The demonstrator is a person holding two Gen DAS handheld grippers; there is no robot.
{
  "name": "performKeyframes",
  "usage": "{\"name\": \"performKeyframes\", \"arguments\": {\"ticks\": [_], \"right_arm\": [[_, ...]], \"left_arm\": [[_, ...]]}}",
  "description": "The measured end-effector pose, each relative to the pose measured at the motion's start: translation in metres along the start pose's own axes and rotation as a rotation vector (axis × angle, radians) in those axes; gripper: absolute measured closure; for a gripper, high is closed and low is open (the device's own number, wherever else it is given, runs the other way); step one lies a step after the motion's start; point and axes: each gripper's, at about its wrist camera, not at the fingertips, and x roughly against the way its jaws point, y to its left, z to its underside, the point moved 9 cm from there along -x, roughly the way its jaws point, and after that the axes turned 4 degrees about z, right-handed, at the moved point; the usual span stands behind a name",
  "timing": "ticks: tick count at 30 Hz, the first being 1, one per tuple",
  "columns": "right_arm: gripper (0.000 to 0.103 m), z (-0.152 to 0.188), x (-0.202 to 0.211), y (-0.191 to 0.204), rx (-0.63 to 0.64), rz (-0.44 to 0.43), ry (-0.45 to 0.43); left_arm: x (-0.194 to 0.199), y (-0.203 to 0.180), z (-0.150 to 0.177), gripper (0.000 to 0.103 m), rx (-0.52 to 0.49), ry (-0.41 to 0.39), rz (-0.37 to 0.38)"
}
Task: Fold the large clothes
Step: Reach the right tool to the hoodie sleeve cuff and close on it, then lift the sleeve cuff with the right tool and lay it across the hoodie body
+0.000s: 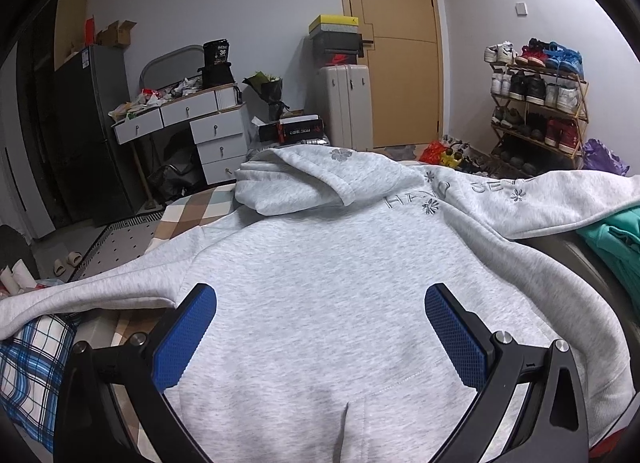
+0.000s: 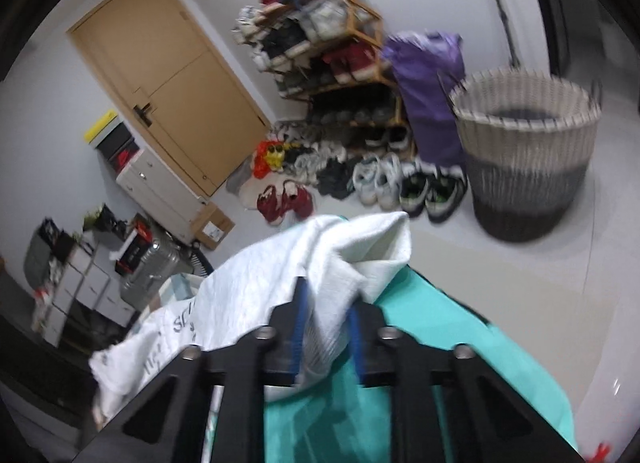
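Left wrist view: grey hoodie [image 1: 320, 263] spread flat on the bed, hood [image 1: 292, 179] at the far end, hem nearest the camera, so its long axis runs straight away from the left gripper [image 1: 320, 303]. That gripper hangs over the lower body panel, jaws spread wide, blue pads [image 1: 184, 339] holding nothing; contact with the cloth cannot be judged. One sleeve [image 1: 560, 199] trails off to the right over a teal garment [image 1: 612, 243]. Right wrist view (blurred): right gripper [image 2: 326, 299] clamped on the sleeve cuff [image 2: 360, 247], lifted above the teal garment [image 2: 440, 343]. Judgement: the right hand is nearer the fold; sleeve goes inward across the body.
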Motion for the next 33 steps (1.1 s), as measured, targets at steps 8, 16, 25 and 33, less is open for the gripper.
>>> {"name": "performKeyframes", "arguments": {"ticks": [8,16,25,33], "right_arm": [[0.096,-0.047,0.017,0.053,0.191,0.104,-0.148],[0.096,-0.103,0.043,0.094,0.268,0.224,-0.269],[0.096,-0.135,0.060,0.126,0.268,0.226,-0.353],[0.096,-0.085,0.094,0.230,0.422,-0.005,-0.393]], "left_arm": [[-0.003,-0.001,0.002,0.001,-0.019,0.002,-0.019],[-0.002,0.006,0.005,0.001,-0.050,-0.009,-0.046],[-0.004,0.023,0.003,0.001,-0.030,-0.006,-0.068],[0.005,0.040,-0.001,0.001,-0.004,-0.042,-0.080]]}}
